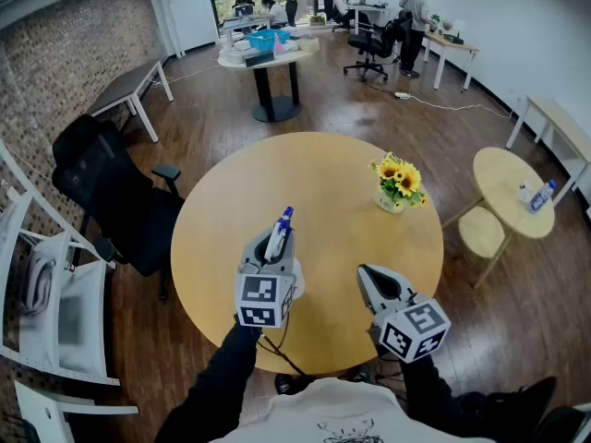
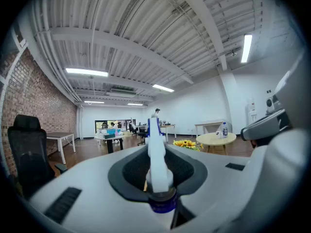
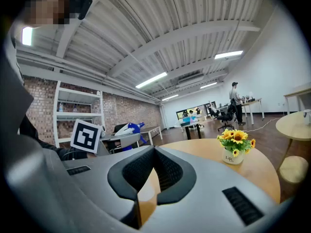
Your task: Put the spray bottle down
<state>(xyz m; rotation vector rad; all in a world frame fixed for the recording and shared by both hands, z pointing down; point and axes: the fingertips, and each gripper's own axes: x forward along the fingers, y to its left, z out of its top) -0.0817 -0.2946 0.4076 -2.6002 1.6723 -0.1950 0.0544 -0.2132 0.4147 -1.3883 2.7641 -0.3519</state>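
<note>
The room is a large office with a dark wooden floor, and before me is a round, pale wooden surface (image 1: 323,192) with a small white pot of sunflowers (image 1: 398,185) at its far right. The left claw (image 1: 276,244) is clamped on the white plastic spray bottle with blue nozzle (image 1: 280,232). It holds the bottle at the neck, just by the dark blue collar (image 2: 162,204). The bottle lies level along the jaws with its nozzle pointing away from me, over the near part of the surface. I cannot tell if it touches the wood. The right claw (image 1: 371,275) hangs beside it, jaws together and with nothing between them.

I judge the bottle to be stiff and smooth, so a little slippery in the pads. Its body is hidden, so its fill and weight I cannot say. The neck seems the right place to hold. To stand it on its base I would have to turn it upright first, and a tall narrow bottle may tip.
</note>
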